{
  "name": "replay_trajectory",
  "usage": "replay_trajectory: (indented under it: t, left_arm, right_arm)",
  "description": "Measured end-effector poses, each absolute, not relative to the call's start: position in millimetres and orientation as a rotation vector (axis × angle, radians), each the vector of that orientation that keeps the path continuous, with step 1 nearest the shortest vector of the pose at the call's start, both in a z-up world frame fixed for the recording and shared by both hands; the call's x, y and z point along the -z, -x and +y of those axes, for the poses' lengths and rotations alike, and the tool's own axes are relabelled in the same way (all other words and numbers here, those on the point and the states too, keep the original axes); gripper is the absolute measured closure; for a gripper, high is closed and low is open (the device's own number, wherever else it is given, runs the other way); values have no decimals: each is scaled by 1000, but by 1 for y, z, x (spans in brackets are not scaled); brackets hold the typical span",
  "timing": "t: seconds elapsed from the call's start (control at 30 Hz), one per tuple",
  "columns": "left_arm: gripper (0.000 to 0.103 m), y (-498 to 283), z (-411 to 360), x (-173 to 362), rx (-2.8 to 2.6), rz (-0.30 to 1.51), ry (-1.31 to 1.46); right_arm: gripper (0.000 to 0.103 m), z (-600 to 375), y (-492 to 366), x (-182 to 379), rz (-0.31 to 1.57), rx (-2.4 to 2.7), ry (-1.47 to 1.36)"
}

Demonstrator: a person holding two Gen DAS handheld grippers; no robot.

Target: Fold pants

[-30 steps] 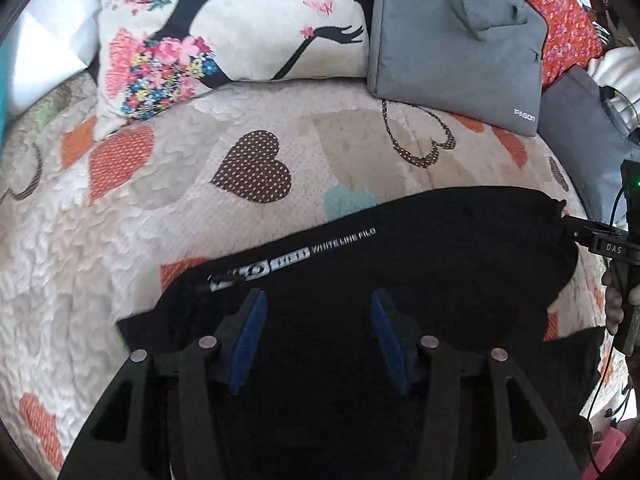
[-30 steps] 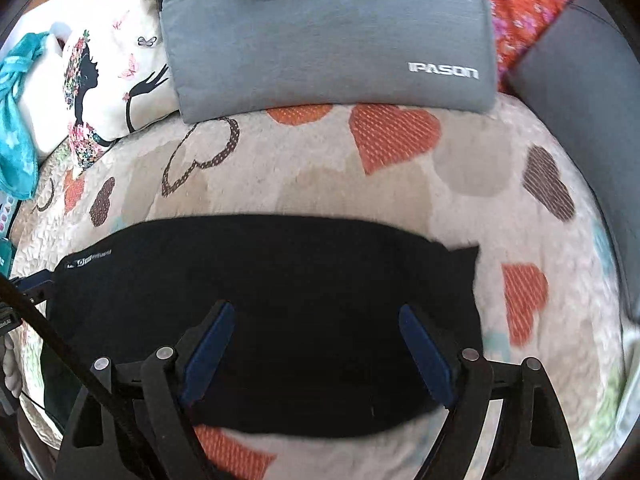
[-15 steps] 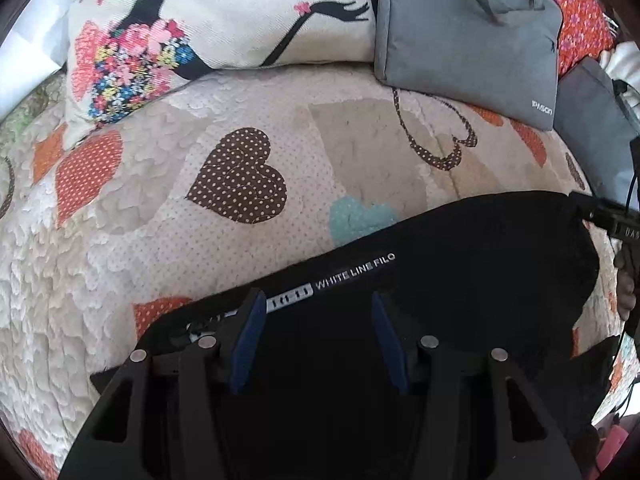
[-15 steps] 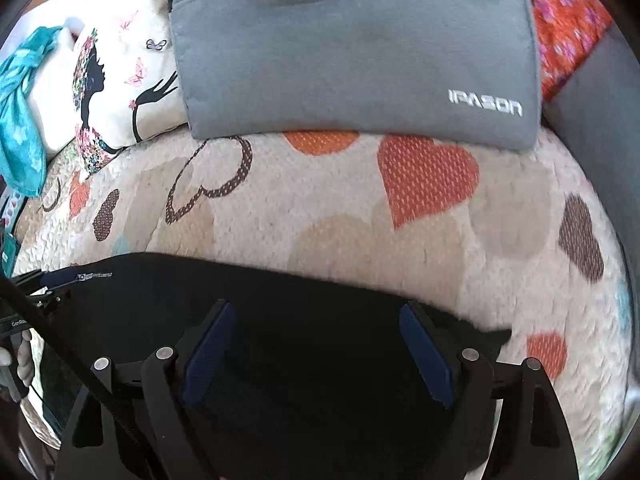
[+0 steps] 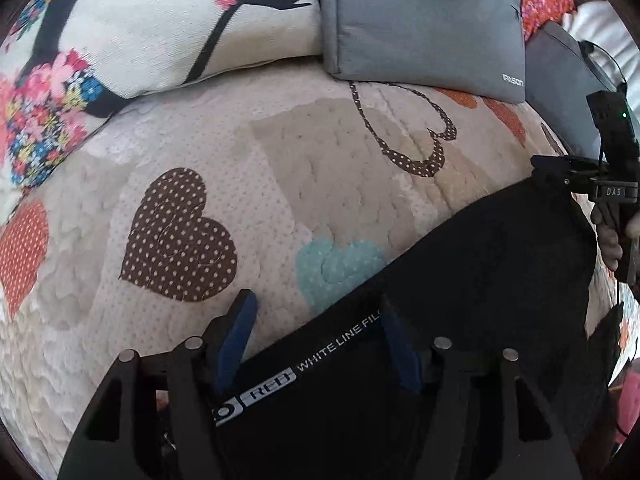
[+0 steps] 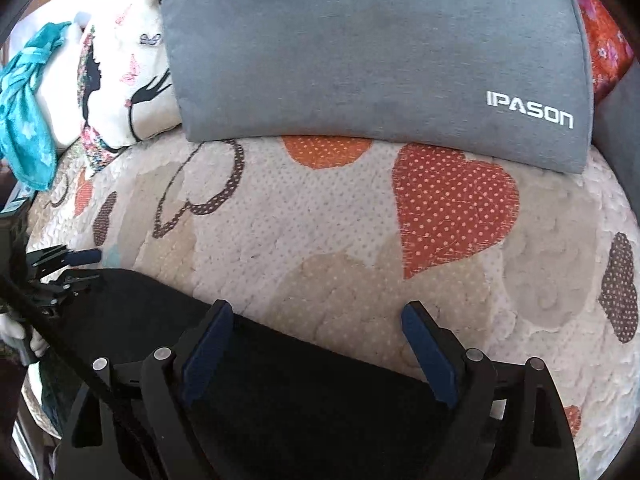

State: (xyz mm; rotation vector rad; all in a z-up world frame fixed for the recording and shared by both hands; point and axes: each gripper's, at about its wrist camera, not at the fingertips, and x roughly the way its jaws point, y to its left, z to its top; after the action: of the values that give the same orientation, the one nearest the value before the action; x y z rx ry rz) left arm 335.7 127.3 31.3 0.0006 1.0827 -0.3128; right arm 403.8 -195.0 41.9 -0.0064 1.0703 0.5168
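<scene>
The black pants [image 5: 460,280] lie flat on a heart-patterned quilt [image 5: 280,168], with white lettering along their near edge. My left gripper [image 5: 316,344] is open, low over the pants' lettered edge, its blue pads apart. My right gripper [image 6: 316,352] is open wide over the far edge of the pants [image 6: 280,392]. Each gripper shows at the side of the other's view: the right one [image 5: 560,168] at the pants' right end, the left one [image 6: 76,268] at their left end.
A grey IPASON bag [image 6: 372,52] leans at the back of the quilt [image 6: 360,220]. A printed cushion [image 5: 152,28] with a black silhouette stands to its left. A teal cloth [image 6: 24,108] hangs at the far left. A second grey bag [image 5: 560,72] is at the right.
Both grippers have moved forward over the pants towards the far edge; the bag and cushion look nearer. The jaws of both stay open. The pants lie the same.
</scene>
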Motion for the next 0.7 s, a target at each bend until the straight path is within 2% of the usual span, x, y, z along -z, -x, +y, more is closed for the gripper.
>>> replay_trajectory:
  t: [0.1, 0.2, 0.23, 0.27, 0.3, 0.37, 0.4, 0.7]
  left_arm:
    - [38, -334, 128, -31, 337, 1088, -7]
    - [41, -331, 123, -30, 329, 1106, -64]
    - [50, -331, 119, -31, 335, 1109, -78]
    - [82, -329, 116, -33, 365, 1113, -72]
    - [91, -326, 115, -35, 345, 1117, -94]
    - [94, -322, 116, -37, 337, 1106, -100]
    - [95, -319, 119, -40, 337, 1101, -78]
    - [100, -268, 125, -68, 359, 1059, -19]
  right_arm:
    - [12, -188, -398, -43, 1086, -567, 28]
    - [17, -177, -387, -42, 1099, -598, 116]
    - [26, -171, -382, -41, 1089, -585, 185]
    - [37, -165, -377, -41, 1078, -572, 249]
    - [44, -164, -373, -41, 1076, -573, 270]
    - [88, -166, -370, -46, 1105, -603, 231]
    - [93, -168, -368, -48, 1121, -623, 201]
    - [95, -171, -327, -80, 1089, -581, 155]
